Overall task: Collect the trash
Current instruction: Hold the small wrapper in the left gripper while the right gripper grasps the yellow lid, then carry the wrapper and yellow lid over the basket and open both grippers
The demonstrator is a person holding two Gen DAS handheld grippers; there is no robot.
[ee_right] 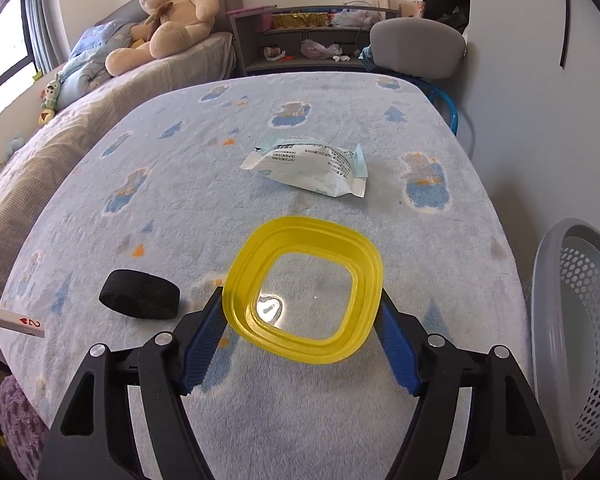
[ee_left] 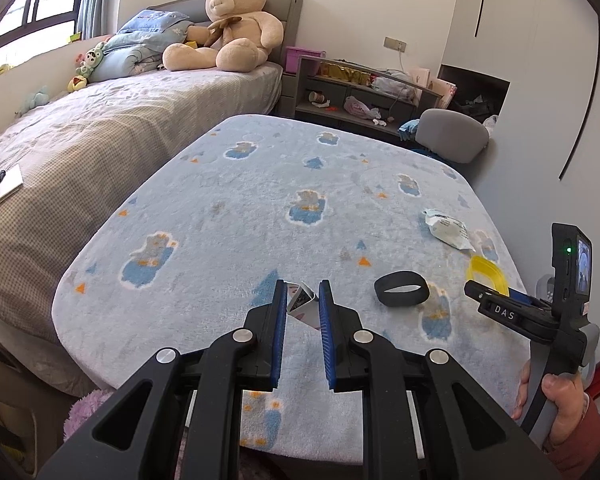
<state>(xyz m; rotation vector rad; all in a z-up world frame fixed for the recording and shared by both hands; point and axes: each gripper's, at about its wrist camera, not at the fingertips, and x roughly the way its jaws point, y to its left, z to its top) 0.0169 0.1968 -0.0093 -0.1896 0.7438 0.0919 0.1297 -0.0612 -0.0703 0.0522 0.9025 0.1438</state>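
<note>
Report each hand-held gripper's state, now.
Left hand-held gripper: shut on the playing card.
Right hand-held gripper: shut on the yellow lid.

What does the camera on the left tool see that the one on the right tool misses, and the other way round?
Only the left view: a notepad with a pen on the bed, and the right tool seen from the side with the hand holding it. Only the right view: the white mesh basket beside the table, the red two on the playing card, and the full yellow lid pinched between the right tool's pads. Both: the blue blanket, white wrapper, black band and teddy bear.
</note>
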